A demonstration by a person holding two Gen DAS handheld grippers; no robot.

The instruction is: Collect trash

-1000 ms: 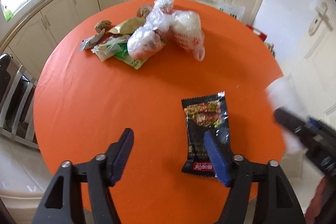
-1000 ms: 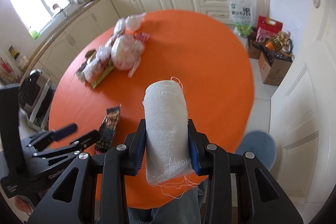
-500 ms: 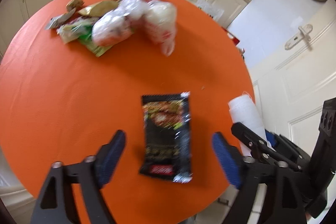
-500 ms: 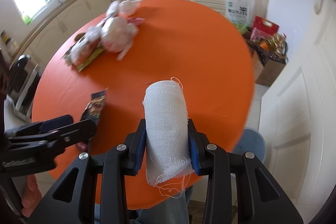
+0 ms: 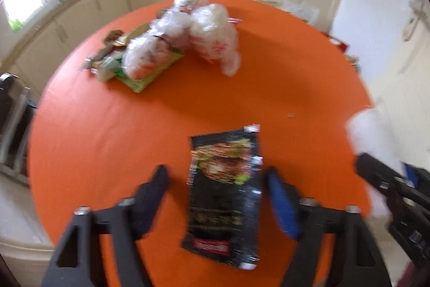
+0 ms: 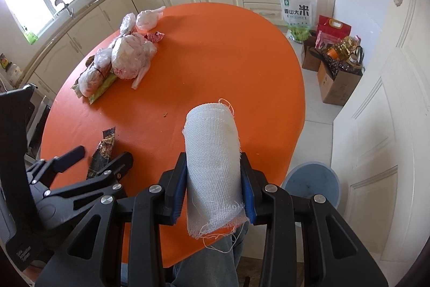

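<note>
Round orange bench (image 6: 215, 50) fills both views; everything below is placed from it.

Far side of the bench, toward the window: I see a heap of tied plastic bags and wrappers (image 5: 172, 50), all touching, one green packet underneath.

Off the bench's right edge, on the floor: a white rice sack (image 6: 297, 10), cardboard boxes with bottles (image 6: 338, 66), and a blue bin (image 6: 313, 186) tucked close under the near rim.

Right gripper (image 6: 213, 186), over the near edge: jaws clenched on a roll of white gauze (image 6: 212, 158), frayed threads hanging at its lower end.

Left gripper (image 5: 215, 192), over the near-left part of the bench: my jaws are closing, one on each side of the black snack wrapper (image 5: 224, 195), which lies flat on the bench. Pads not yet on it; gaps of orange show on both sides. View is motion-blurred.

A few crumbs (image 6: 164, 114) mid-bench.
</note>
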